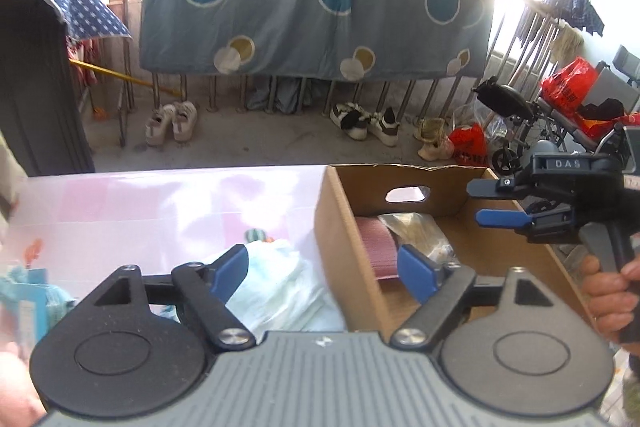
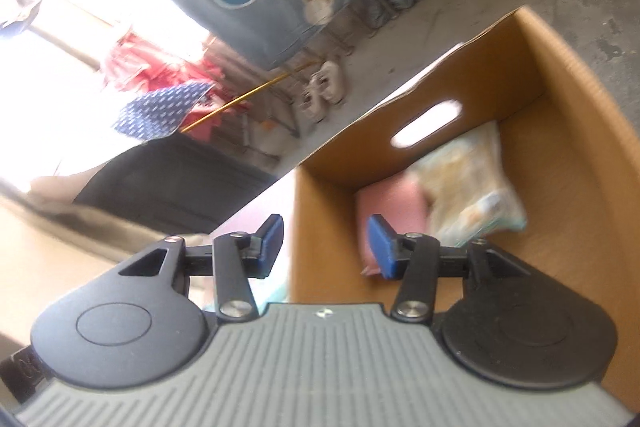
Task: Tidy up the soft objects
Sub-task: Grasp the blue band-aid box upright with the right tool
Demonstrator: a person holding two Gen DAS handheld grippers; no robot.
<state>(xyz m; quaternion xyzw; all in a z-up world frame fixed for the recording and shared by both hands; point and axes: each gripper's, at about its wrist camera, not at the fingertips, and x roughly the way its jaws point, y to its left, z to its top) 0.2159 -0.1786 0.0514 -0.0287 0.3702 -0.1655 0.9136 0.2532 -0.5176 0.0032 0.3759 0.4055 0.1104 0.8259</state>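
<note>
We note both grippers, left [image 1: 326, 273] and right [image 2: 326, 247], released and empty over the cardboard box [image 1: 348, 227] holding a pink cloth [image 2: 394, 205].

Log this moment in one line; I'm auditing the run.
left gripper: open, empty | right gripper: open, empty | box: pink cloth, packet | table: white cloth

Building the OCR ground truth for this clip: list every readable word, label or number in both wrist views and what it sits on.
"DAS": raised letters on the black body of the right gripper, seen in the left wrist view.
Dark print on the red plastic bags on the floor by the wheelchair: too small and blurred to read.
Light blue printed package at the left edge of the table: blurred, unreadable.
Right wrist view: no readable text; motion blur.
</note>
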